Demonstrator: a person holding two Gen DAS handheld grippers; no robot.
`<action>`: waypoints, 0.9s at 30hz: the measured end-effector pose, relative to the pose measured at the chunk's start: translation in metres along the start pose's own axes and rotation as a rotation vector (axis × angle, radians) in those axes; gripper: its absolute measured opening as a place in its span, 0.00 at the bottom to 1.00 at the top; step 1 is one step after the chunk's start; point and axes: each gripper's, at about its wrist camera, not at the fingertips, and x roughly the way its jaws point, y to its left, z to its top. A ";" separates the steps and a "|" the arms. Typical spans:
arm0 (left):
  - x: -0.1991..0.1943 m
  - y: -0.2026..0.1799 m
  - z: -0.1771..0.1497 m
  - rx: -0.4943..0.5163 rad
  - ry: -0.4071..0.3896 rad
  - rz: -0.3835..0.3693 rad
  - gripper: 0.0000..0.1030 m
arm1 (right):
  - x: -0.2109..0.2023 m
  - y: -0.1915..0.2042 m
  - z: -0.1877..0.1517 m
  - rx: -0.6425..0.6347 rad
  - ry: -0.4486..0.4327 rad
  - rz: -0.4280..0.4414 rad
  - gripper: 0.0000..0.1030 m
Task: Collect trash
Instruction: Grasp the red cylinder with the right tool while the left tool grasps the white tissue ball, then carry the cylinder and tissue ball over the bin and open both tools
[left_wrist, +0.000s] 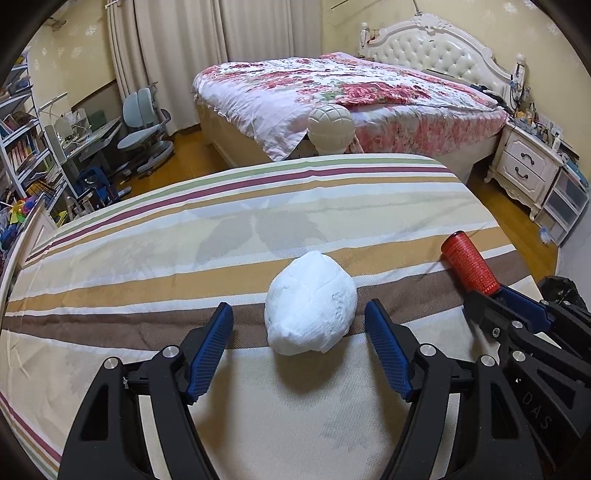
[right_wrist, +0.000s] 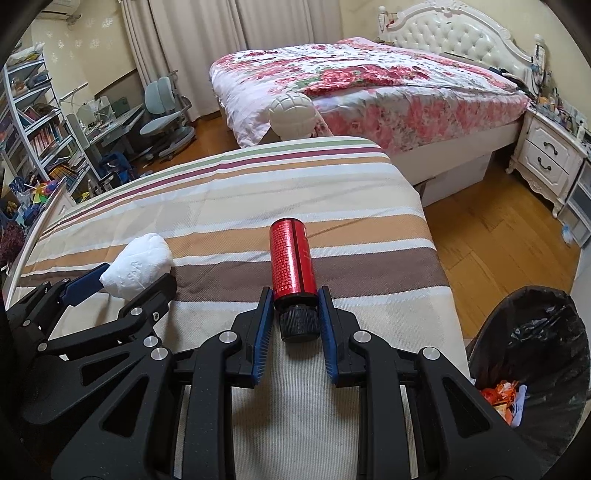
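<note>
A crumpled white tissue wad (left_wrist: 311, 302) lies on the striped bedsheet (left_wrist: 184, 229). My left gripper (left_wrist: 300, 318) is open, with the wad between its blue fingers, untouched on both sides. A red bottle with a black cap (right_wrist: 292, 266) lies on the sheet. My right gripper (right_wrist: 295, 295) is shut on the bottle at its cap end. The bottle (left_wrist: 469, 263) and the right gripper show at the right of the left wrist view. The tissue wad (right_wrist: 138, 264) and the left gripper show at the left of the right wrist view.
A bin with a black liner (right_wrist: 535, 362) stands on the wooden floor at the lower right, with colourful wrappers inside. A bed with a floral quilt (left_wrist: 351, 88), a white nightstand (left_wrist: 524, 166), a desk with chairs (left_wrist: 144, 125) and a bookshelf (left_wrist: 22, 147) lie beyond.
</note>
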 end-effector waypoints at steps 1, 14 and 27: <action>0.001 -0.001 0.000 0.003 0.008 -0.004 0.56 | 0.000 0.000 0.000 0.000 0.000 0.000 0.23; -0.009 -0.006 -0.005 0.022 -0.009 -0.038 0.35 | -0.009 0.002 -0.008 -0.006 -0.004 -0.012 0.23; -0.046 -0.018 -0.037 0.032 -0.045 -0.064 0.35 | -0.047 -0.004 -0.043 0.016 -0.027 -0.006 0.23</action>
